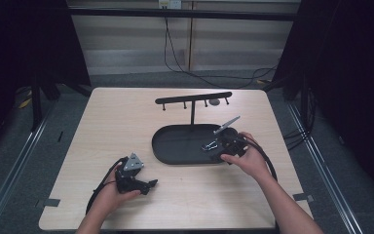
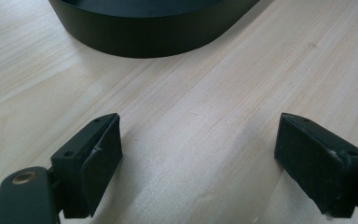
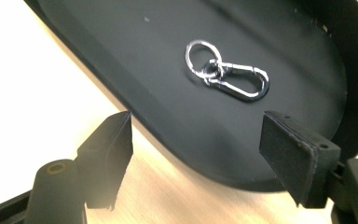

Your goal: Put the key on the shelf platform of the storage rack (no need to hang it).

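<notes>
Pale wooden table (image 1: pixel 126 122) — dark curtains, grey floor, perhaps cables behind.

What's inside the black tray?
A silver carabiner clip with a key ring lies flat inside the black tray. The right gripper covers some of the tray's near floor.

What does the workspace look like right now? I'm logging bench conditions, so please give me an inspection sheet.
Surface: pale wooden table, bare and tidy.
Job's things: metal clip with ring lying in the black oval tray, which has a hook stand.
Clutter: nothing seen.
Grippers: left gripper open over the table; right gripper open at the tray rim, empty.
Cables: cable trailing from the right gripper.
Surroundings: dark curtains, wall cables.
</notes>
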Tool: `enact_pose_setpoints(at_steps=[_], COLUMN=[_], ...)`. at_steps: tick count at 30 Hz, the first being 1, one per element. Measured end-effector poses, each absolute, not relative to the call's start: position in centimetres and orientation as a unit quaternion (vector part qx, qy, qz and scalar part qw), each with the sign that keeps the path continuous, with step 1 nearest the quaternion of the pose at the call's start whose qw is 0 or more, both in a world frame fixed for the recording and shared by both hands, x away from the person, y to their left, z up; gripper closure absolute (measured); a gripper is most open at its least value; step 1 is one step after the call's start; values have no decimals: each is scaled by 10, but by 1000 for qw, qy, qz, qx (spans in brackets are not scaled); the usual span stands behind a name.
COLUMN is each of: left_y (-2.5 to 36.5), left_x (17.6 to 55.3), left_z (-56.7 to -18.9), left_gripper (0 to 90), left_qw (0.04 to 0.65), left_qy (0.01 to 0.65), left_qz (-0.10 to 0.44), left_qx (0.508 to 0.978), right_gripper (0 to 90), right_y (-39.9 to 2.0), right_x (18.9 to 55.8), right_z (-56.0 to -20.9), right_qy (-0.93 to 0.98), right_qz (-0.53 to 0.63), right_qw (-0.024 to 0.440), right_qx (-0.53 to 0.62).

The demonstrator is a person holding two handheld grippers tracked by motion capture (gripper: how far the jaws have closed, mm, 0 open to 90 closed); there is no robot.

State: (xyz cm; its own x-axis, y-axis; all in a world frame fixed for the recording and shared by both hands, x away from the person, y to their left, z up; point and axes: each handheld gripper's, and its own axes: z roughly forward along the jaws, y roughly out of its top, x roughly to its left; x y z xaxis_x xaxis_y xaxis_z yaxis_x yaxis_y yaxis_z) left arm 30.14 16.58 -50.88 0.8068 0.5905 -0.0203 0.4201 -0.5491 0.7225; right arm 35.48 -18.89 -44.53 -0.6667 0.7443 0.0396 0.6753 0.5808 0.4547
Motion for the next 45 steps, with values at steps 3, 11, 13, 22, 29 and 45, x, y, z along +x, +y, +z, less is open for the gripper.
enact_pose_setpoints(at_steps=[3,11,13,22,29,45], left_y=[166,166,166,166,166,166], left_x=[301,301,301,301,301,301], left_z=[-509,-509,-509,-509,-509,-509], left_gripper=[146,146,146,146,146,146], left_qw=[376,376,376,376,377,376], left_qy=[289,289,289,289,290,290], left_qz=[113,113,113,113,113,113], left_qx=[873,873,873,873,873,873], right_gripper=[254,253,253,248,247,246], right_y=[-190,-191,-191,-197,-201,-214], right_x=[353,346,344,336,328,318], right_z=[-446,-444,-445,-447,-447,-447], right_qy=[889,894,894,892,891,889], right_qz=[214,212,213,221,226,231], right_qw=[77,75,74,65,68,70], right_qx=[397,387,387,388,387,388])
